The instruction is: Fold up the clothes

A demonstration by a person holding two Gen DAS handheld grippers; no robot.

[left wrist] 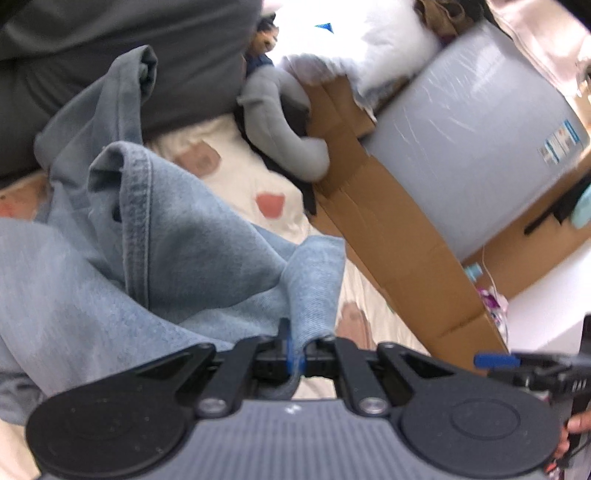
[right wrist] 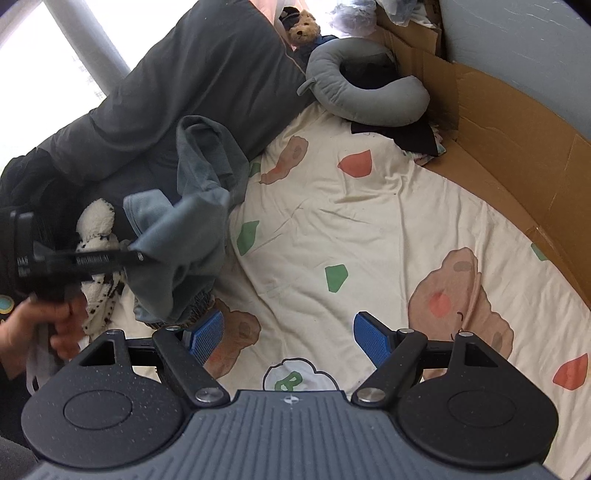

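A light blue garment (left wrist: 177,236) with a stitched hem lies bunched on the cream printed bedsheet (left wrist: 258,177). My left gripper (left wrist: 294,356) is shut on a fold of it, and the cloth rises out from between the blue pads. In the right wrist view the same garment (right wrist: 184,229) hangs lifted at the left, with the left gripper (right wrist: 142,255) pinching it and a hand (right wrist: 44,321) on the handle. My right gripper (right wrist: 288,334) stands open over the bare sheet (right wrist: 351,229), with nothing between its blue pads (right wrist: 371,338). Its tip (left wrist: 495,360) shows at the right edge of the left wrist view.
A dark grey duvet (right wrist: 207,85) lies along the far left. A grey neck pillow (right wrist: 362,99) and a teddy bear (right wrist: 304,26) sit at the head of the bed. Cardboard (right wrist: 517,147) lines the right side. A spotted white plush (right wrist: 98,236) lies at the left.
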